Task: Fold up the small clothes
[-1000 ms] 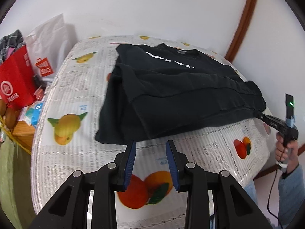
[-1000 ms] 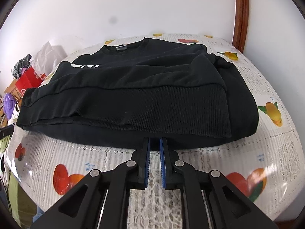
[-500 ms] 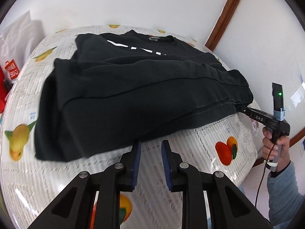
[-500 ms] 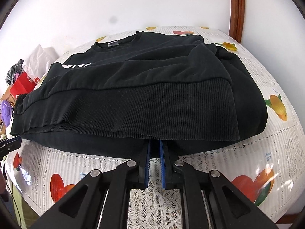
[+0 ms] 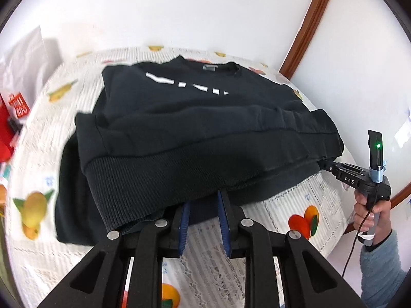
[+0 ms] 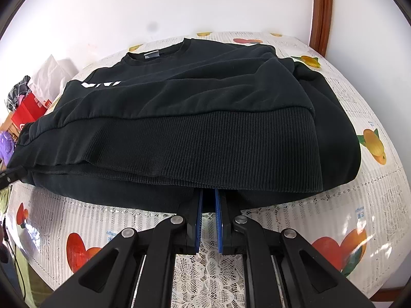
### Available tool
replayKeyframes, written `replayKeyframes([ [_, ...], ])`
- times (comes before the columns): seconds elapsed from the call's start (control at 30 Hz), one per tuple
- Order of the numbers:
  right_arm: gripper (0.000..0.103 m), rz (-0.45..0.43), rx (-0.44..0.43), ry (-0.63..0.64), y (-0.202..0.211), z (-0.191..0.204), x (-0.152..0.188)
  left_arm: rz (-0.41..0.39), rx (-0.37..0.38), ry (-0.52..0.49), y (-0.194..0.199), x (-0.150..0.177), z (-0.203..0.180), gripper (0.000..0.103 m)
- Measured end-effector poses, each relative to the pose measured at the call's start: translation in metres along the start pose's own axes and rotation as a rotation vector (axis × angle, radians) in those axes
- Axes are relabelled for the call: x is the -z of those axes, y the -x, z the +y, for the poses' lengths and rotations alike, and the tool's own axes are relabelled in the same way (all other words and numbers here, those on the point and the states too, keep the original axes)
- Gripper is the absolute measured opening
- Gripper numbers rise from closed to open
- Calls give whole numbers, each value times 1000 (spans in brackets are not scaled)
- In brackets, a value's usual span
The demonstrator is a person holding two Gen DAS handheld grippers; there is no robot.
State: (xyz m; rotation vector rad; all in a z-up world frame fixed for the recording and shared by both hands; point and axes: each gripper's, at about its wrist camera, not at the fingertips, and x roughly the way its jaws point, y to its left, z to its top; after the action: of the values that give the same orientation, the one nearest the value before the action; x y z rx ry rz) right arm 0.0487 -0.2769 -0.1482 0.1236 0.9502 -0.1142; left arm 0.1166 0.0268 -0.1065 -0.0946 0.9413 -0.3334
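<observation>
Left wrist view: the sweater [image 5: 195,138] lies on the desk [image 5: 303,205], hem across and just ahead of the left gripper [image 5: 203,202], whose spread fingers slip under the hem. Right wrist view: the right gripper [image 6: 208,195], fingers nearly together with tips hidden under the hem, so I cannot tell if they pinch; nothing blocks either.

White walls [image 6: 179,5] and brown wooden trim [image 6: 321,12] back a table [image 6: 372,205] under fruit-print lace cloth.

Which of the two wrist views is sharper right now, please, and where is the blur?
Right wrist view: crisp, the ribbing of the black sweatshirt reads clearly. Left wrist view: motion blur smears the fruit-print tablecloth and the red bag at left; both bend at the fisheye rim.
</observation>
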Motion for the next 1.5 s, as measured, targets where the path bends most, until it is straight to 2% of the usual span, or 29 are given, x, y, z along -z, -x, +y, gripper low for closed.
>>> replayKeyframes([
  [0.1, 9, 12, -3, 7, 1, 0, -3, -12, -34, -29, 1, -5, -5, 21],
  [0.2, 9, 8, -17, 11, 5, -1, -7, -33, -37, -36, 4, -10, -6, 21],
  [0.47, 9, -81, -54, 0, 25, -3, -30, -62, -35, -16, 9, -26, 0, 21],
  [0.8, 9, -151, -82, -23, 17, -7, -70, -91, -59, 7, -2, -50, 11, 21],
  [1.13, 7, -176, -92, -28, -17, -10, -127, -135, -112, 8, -24, -99, 24, 21],
  [1.37, 7, -153, -38, 56, -50, 1, -161, -138, -158, 17, -50, -134, 42, 21],
  [1.5, 7, -149, -25, 103, -63, 12, -172, -149, -144, 58, -58, -144, 55, 21],
])
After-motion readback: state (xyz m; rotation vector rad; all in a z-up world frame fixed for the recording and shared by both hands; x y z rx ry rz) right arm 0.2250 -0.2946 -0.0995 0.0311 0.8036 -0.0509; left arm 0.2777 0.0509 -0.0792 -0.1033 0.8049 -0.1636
